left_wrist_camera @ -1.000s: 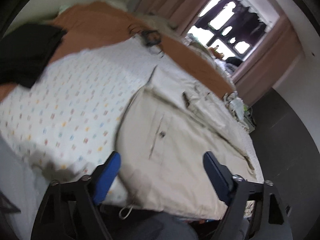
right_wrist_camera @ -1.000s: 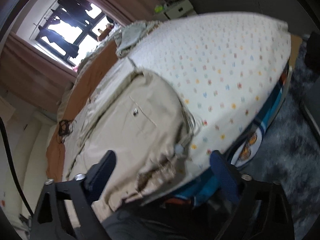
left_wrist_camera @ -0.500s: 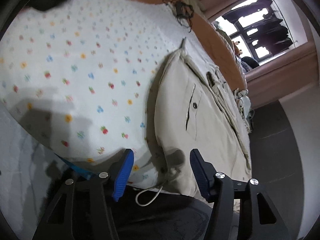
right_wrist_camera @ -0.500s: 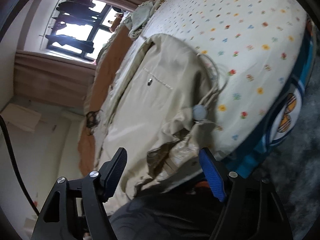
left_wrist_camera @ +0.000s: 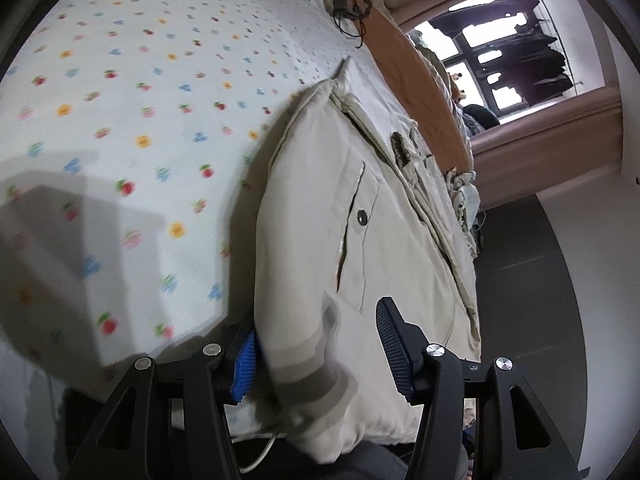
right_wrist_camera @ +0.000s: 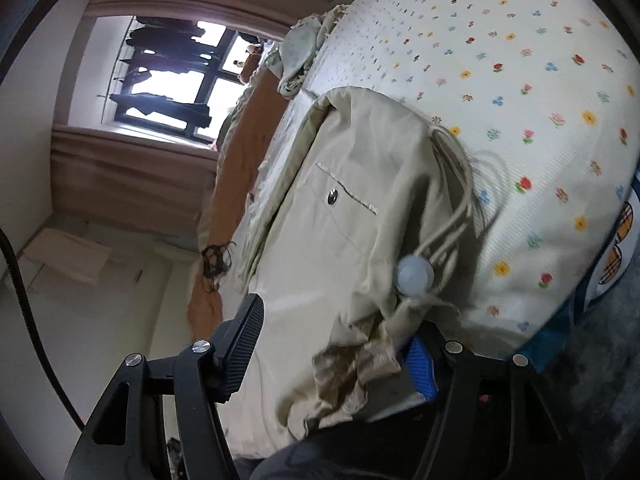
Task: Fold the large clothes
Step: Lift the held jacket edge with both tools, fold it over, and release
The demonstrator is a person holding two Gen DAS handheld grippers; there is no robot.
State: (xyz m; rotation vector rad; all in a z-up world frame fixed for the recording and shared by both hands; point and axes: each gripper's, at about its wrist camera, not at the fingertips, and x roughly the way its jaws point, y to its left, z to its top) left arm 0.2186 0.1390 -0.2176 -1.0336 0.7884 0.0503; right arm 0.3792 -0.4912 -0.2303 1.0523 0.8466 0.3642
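The beige jacket lies flat along the near edge of the bed, on a white flower-print sheet, with its hem corners at the two grippers. A snap button sits beside a pocket slit on the side the left wrist view shows. The left gripper has its jaws fairly wide apart, one on either side of the striped cuff-like corner of the jacket; the blue pad touches or nearly touches the cloth, while the other finger stands clear of it. The right gripper is likewise spread, with the crumpled hem corner and its brownish lining between the fingers; whether the blue pad presses the cloth cannot be told. A drawstring loops from the hem through a round toggle just beside the right gripper. Further back, an orange blanket runs along the bed, and a window with dark clothes hanging stands beyond.
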